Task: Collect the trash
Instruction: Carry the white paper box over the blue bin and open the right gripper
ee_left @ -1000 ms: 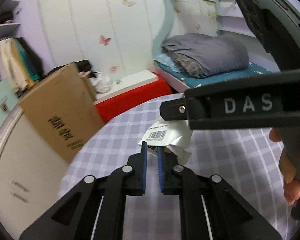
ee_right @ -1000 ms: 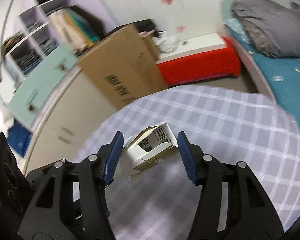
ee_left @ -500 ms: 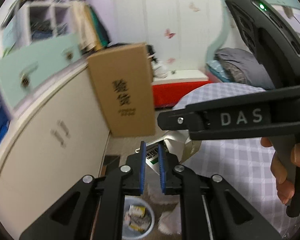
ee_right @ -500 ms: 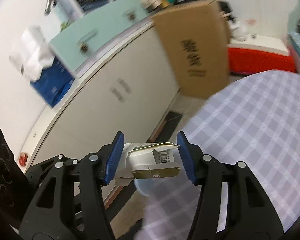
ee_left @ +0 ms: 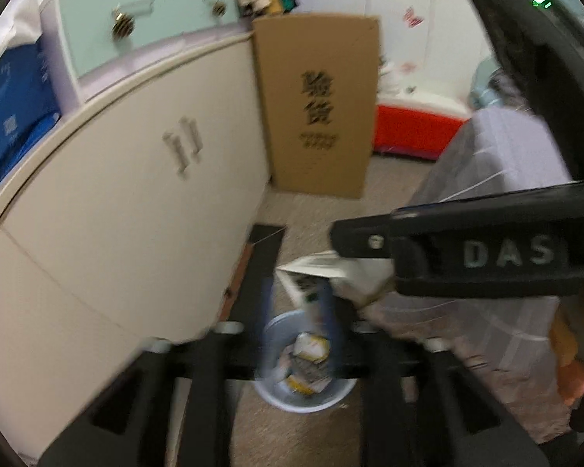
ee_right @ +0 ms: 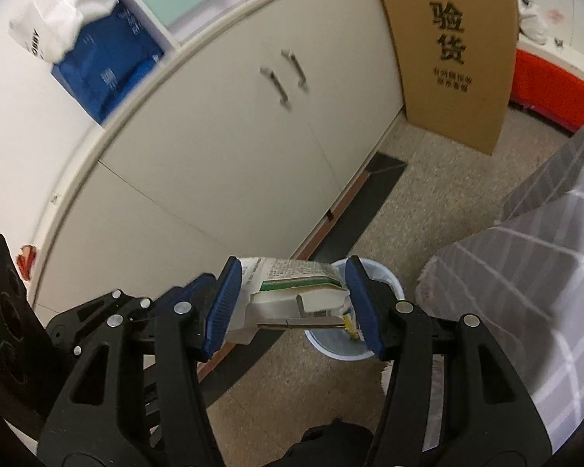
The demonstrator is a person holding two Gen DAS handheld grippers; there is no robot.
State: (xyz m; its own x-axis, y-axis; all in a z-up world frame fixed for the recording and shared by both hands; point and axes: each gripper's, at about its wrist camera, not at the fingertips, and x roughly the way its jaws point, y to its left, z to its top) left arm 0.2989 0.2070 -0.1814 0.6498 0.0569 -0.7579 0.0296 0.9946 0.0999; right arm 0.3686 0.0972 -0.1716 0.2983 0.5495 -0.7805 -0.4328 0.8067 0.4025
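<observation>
Right wrist: right tool clamps carton above bin; left tool blurred, state unclear.

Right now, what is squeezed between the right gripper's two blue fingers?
A crumpled white carton, seen in the right wrist view, with the bin on the floor beyond it.

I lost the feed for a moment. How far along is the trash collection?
Done: some wrappers already lie in the waste bin on the floor. In hand: the right gripper grips a crushed carton between its pads, held above the bin. The left gripper is too blurred to judge. Left: releasing the carton into the bin. The table is mostly out of view.
</observation>
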